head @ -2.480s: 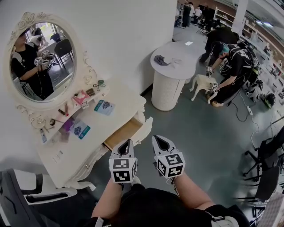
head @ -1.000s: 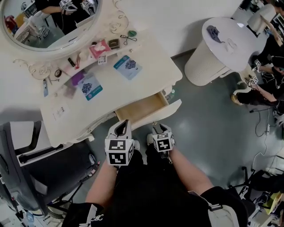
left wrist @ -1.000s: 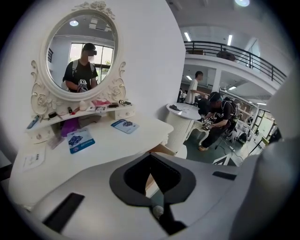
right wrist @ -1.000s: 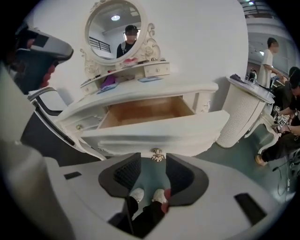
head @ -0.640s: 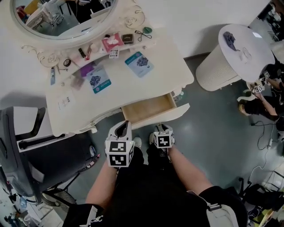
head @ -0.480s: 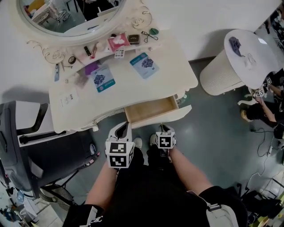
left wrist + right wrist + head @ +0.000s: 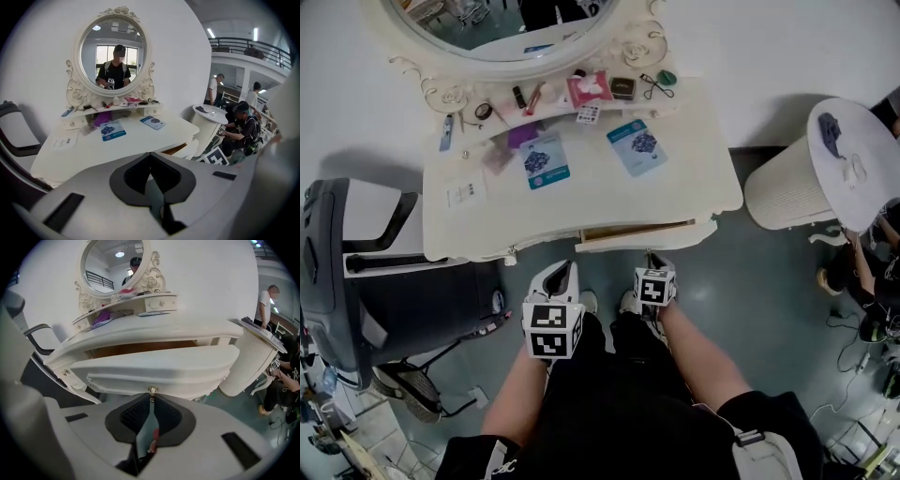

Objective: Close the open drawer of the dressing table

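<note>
The white dressing table [image 7: 581, 192] fills the top of the head view. Its drawer [image 7: 637, 231] stands out only a narrow strip, with a sliver of wooden inside showing. My right gripper [image 7: 652, 259] is right at the drawer front [image 7: 154, 369]. Its tips [image 7: 151, 398] sit just under the small metal knob [image 7: 153, 390], and its jaws are closing with nothing between them. My left gripper [image 7: 564, 269] hangs to the left of the drawer, below the table's front edge, apart from it. Its jaws [image 7: 150, 154] are shut and empty.
An oval mirror [image 7: 506, 23] and a shelf of small cosmetics [image 7: 581, 92] back the table, and two sachets [image 7: 546, 159] lie on top. A dark chair [image 7: 366, 281] stands left. A white round side table [image 7: 825, 173] stands right, with a person [image 7: 862, 281] beyond it.
The drawer has slid in from wide open to nearly closed. Both grippers have moved toward the table, the right one staying against the drawer front.
</note>
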